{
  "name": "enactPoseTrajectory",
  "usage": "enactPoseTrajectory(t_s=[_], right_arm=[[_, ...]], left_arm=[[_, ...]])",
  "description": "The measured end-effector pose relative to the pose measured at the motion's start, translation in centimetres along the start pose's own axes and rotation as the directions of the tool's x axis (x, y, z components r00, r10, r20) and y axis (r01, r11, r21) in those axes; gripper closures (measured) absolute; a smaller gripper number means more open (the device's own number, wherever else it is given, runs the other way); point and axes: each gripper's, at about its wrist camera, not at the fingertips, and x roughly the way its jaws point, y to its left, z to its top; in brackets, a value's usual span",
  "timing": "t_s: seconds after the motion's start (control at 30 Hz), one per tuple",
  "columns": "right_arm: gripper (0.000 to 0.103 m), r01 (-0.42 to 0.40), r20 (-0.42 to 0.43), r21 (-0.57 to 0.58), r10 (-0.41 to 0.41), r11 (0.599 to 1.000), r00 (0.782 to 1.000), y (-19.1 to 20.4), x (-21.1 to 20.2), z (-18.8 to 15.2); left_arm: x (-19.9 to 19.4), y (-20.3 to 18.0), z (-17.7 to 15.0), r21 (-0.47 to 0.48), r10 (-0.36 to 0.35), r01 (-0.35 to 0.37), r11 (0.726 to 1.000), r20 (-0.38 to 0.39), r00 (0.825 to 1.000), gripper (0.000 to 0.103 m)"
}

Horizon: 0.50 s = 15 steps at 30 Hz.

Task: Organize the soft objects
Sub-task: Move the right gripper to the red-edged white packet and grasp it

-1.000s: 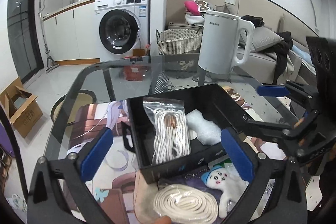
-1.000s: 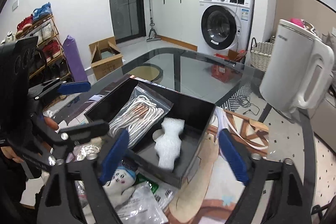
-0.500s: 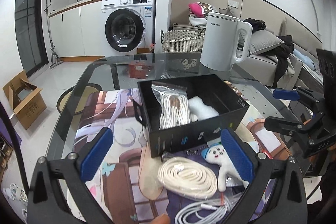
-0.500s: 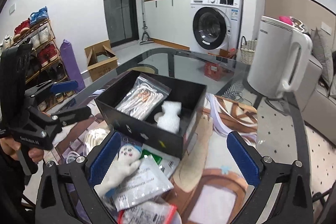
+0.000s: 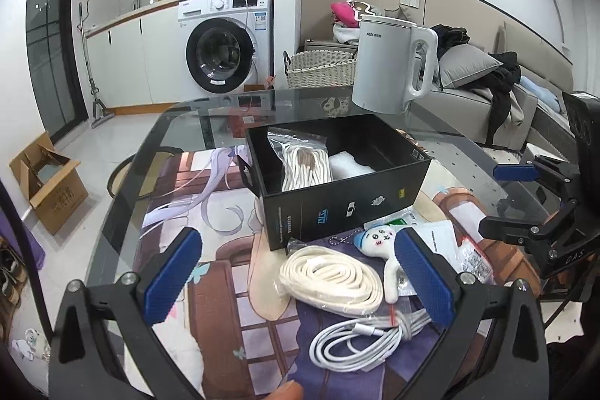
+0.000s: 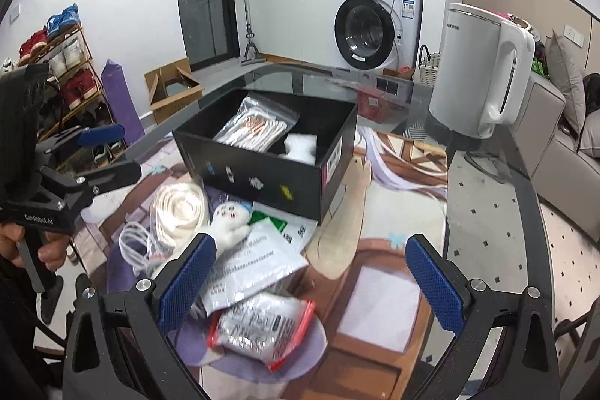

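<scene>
A black box (image 5: pixel 348 208) (image 6: pixel 262 175) stands on the table and holds a bagged white rope (image 5: pixel 305 162) (image 6: pixel 255 130) and a white foam piece (image 5: pixel 348 165) (image 6: pixel 300 147). In front of it lie a coiled cream strap (image 5: pixel 330 278) (image 6: pixel 182 208), a small white plush (image 5: pixel 378 238) (image 6: pixel 228 216), a white cable (image 5: pixel 360 340), flat white packets (image 6: pixel 255 257) and a red-edged bag (image 6: pixel 262 328). My left gripper (image 5: pixel 300 283) is open and empty above the strap. My right gripper (image 6: pixel 307 280) is open and empty above the packets.
A white kettle (image 5: pixel 390 70) (image 6: pixel 480 74) stands behind the box on the glass table (image 5: pixel 180 122). A printed mat (image 6: pixel 386 287) covers the table's near part. A washing machine (image 5: pixel 225 51), wicker basket (image 5: pixel 318 68) and cardboard box (image 5: pixel 45 182) stand on the floor beyond.
Both grippers have pulled back from the box toward the near edge, so the strap, plush, cable and packets in front of the box have come into view. Both stay open.
</scene>
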Motion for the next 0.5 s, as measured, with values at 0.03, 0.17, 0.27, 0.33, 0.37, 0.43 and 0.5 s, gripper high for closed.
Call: enactPoseTrajectory(t_s=[0.03,0.17,0.27,0.33,0.37,0.43,0.5], right_arm=[[0.0,0.0,-0.006,-0.004,0.0,1.0,1.0,0.0,0.0,-0.2],[0.0,-0.007,-0.043,-0.026,0.006,1.0,0.999,0.2,0.4,-1.0],[0.0,-0.013,-0.066,-0.038,0.011,0.999,0.998,0.1,0.8,-1.4],[0.0,-0.02,-0.071,-0.045,0.017,0.999,0.997,0.1,0.7,-1.4],[0.0,-0.028,-0.081,-0.052,0.024,0.998,0.996,0.2,0.7,-1.5],[0.0,-0.036,-0.098,-0.075,0.029,0.997,0.995,0.4,0.8,-1.8],[0.0,-0.047,-0.118,-0.101,0.035,0.994,0.992,0.7,1.0,-2.1]], left_arm=[[-0.1,0.0,-0.1,0.001,0.005,-0.005,1.0,0.005,1.0,0.0],[-0.2,0.0,-0.2,-0.008,-0.01,0.01,1.0,0.005,1.0,0.0],[0.1,-0.1,-0.3,-0.005,-0.022,0.022,1.0,-0.009,1.0,0.0],[0.2,-0.2,-0.4,0.0,-0.026,0.026,1.0,-0.017,1.0,0.0],[0.2,-0.3,-0.5,0.004,-0.025,0.025,1.0,-0.019,0.999,0.0],[0.4,-0.5,-0.6,0.011,-0.024,0.024,1.0,-0.026,0.999,0.0],[0.6,-0.6,-0.6,0.018,-0.022,0.023,1.0,-0.036,0.999,0.0]])
